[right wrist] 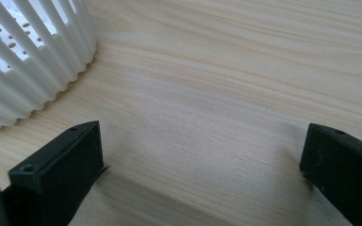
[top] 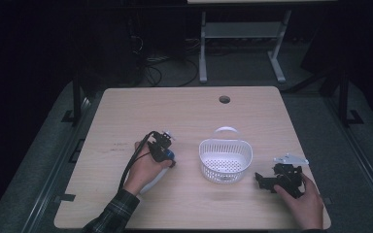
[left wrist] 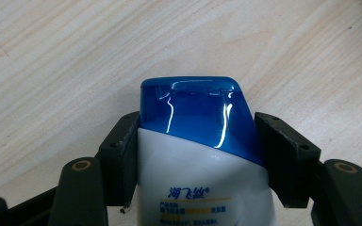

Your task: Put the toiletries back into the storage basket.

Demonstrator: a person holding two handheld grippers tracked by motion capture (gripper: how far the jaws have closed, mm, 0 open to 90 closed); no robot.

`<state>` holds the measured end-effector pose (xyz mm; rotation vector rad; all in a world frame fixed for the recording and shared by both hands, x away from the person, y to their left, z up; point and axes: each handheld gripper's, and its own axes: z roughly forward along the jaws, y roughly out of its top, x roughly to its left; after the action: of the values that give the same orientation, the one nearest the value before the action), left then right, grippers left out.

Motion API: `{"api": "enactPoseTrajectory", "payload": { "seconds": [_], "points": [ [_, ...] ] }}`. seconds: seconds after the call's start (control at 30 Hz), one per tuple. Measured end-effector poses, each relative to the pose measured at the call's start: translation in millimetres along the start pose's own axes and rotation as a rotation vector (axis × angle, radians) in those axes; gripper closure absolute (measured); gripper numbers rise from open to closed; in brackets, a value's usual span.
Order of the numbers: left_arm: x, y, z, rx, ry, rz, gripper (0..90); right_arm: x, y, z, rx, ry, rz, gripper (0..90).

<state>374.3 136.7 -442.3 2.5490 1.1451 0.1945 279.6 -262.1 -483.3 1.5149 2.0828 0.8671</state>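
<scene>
Bottle (left wrist: 202,160) sits between the left gripper's (left wrist: 195,136) jaws, lying flat on the bench (left wrist: 52,56). White body, blue flip cap (left wrist: 195,110); cap end points to the top of the left gripper view, so the long axis runs straight along the jaws, away from the hand. Jaw pads flank the shoulder where cap meets body. Left pad looks in contact with the white wall, right pad up against the blue edge. I read that as grasping the bottle, though no squeeze is visible on the plastic, so the grip may be light.

In the high view the left gripper (top: 162,148) is left of centre, with the bottle (top: 156,178) running from under the hand toward the lower part of the frame and the cap at the jaws. Basket (top: 225,160), white and slotted, stands at centre, just right of the left hand and apart from it.

Right gripper (top: 264,180) rests at lower right of the high view, on the far side of the basket from the bottle. Its jaws are released and wide, bare bench between them, basket wall (right wrist: 33,61) at upper left of the right gripper view.

Key relation: bottle is in line with the left jaws and the basket lies to its right in the high view, left hand nearer the bottle. Likely next is lift and carry rightward over the rim; grip near the cap puts the heavy body behind the jaws, so it could droop.
</scene>
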Motion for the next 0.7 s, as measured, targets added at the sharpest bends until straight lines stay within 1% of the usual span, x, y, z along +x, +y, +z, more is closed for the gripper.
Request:
{"api": "enactPoseTrajectory", "payload": {
  "seconds": [0.03, 0.1, 0.13, 0.17, 0.2, 0.27, 0.33, 0.43, 0.47, 0.5, 0.53, 0.57, 0.6, 0.63, 0.7],
  "points": [
    [0.0, 0.0, 0.0, 0.0, 0.0, 0.0, 36.3, 0.0, 0.0, 0.0, 0.0, 0.0, 0.0, 0.0],
    [1.4, -1.0, -2.2, -0.012, -0.017, -0.004, 36.4, 0.0, 0.0, 0.0, 0.0, 0.0, 0.001, 0.0],
    [3.0, -1.8, -6.3, -0.028, -0.027, -0.006, 36.4, 0.0, 0.0, 0.0, 0.0, 0.0, 0.0, 0.0],
    [3.0, -1.8, -6.3, -0.028, -0.027, -0.006, 36.4, 0.0, 0.0, 0.0, 0.0, 0.0, 0.0, 0.0],
    [4.7, -2.8, -10.7, -0.046, -0.04, -0.009, 36.5, 0.0, 0.0, 0.0, 0.0, 0.0, 0.0, 0.0],
    [6.0, -3.3, -13.0, -0.054, -0.045, -0.003, 36.5, 0.0, 0.0, 0.0, 0.0, 0.0, 0.001, 0.0],
    [8.2, -4.9, -16.9, -0.078, -0.055, -0.004, 36.5, 0.1, 0.0, 0.0, 0.0, 0.0, 0.001, 0.0],
    [12.2, -8.2, -22.5, -0.115, -0.081, 0.011, 36.6, 0.0, 0.0, 0.0, 0.0, 0.0, 0.0, 0.0],
    [14.4, -11.1, -26.1, -0.145, -0.096, 0.011, 36.6, 0.0, 0.0, 0.1, 0.0, 0.0, 0.0, 0.0],
    [14.4, -11.1, -26.1, -0.145, -0.096, 0.011, 36.6, 0.0, 0.0, 0.1, 0.0, 0.0, 0.0, 0.0],
    [16.5, -14.2, -29.9, -0.174, -0.109, 0.007, 36.6, 0.0, 0.0, 0.0, 0.0, 0.0, 0.0, 0.0],
    [16.5, -14.2, -29.9, -0.174, -0.109, 0.007, 36.7, 0.0, 0.0, 0.0, 0.0, 0.0, 0.0, 0.0],
    [19.6, -17.5, -34.0, -0.202, -0.131, 0.008, 36.7, 0.0, 0.0, 0.0, 0.0, 0.0, 0.001, 0.0],
    [19.6, -17.5, -34.0, -0.202, -0.131, 0.008, 36.7, 0.0, 0.0, 0.0, 0.0, 0.0, 0.001, 0.0],
    [22.0, -21.0, -38.1, -0.239, -0.149, 0.004, 36.8, 0.0, 0.0, -0.1, 0.001, 0.0, 0.001, 0.0]
  ]
}}
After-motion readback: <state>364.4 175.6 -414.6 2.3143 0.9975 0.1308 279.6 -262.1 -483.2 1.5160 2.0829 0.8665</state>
